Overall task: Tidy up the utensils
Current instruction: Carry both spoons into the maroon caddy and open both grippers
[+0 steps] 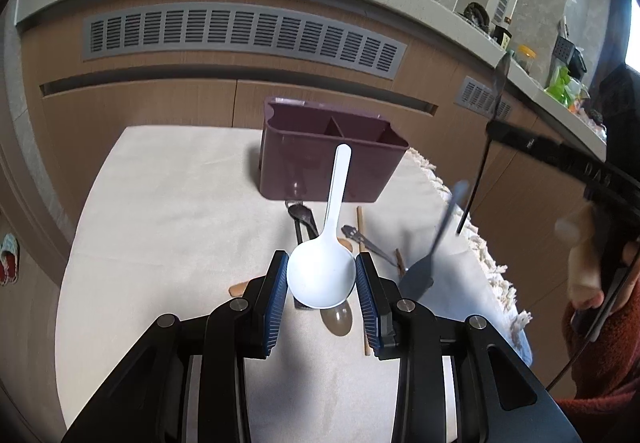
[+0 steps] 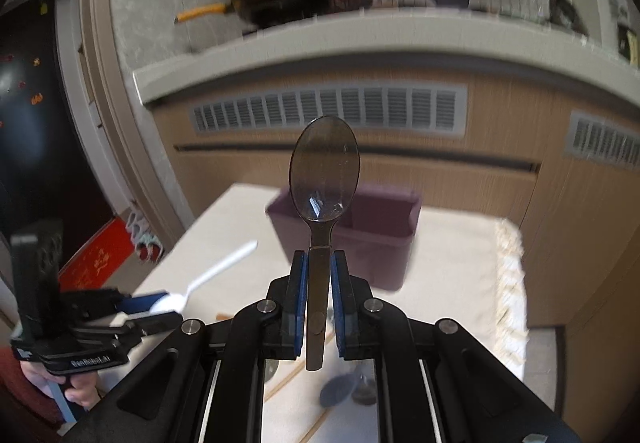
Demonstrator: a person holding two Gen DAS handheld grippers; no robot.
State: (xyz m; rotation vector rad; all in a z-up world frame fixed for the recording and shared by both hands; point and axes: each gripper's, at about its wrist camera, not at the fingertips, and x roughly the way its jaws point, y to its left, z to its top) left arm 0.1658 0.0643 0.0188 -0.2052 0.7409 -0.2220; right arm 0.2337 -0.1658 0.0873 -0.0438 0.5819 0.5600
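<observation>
Gripping a white spoon (image 1: 326, 267) by its bowl, the left gripper (image 1: 321, 283) is seen low in the frame's centre, handle aimed at the purple caddy (image 1: 332, 159) above it. In the right wrist view, a dark spoon (image 2: 322, 179) is pinched by its handle between the nearly closed pads of the right gripper (image 2: 320, 283), bowl raised before the caddy. More utensils (image 1: 360, 239) are left on the cloth (image 1: 168, 203) below the caddy.

left wrist: close, angled down | right wrist: likewise | shared: purple caddy (image 1: 332, 155)
</observation>
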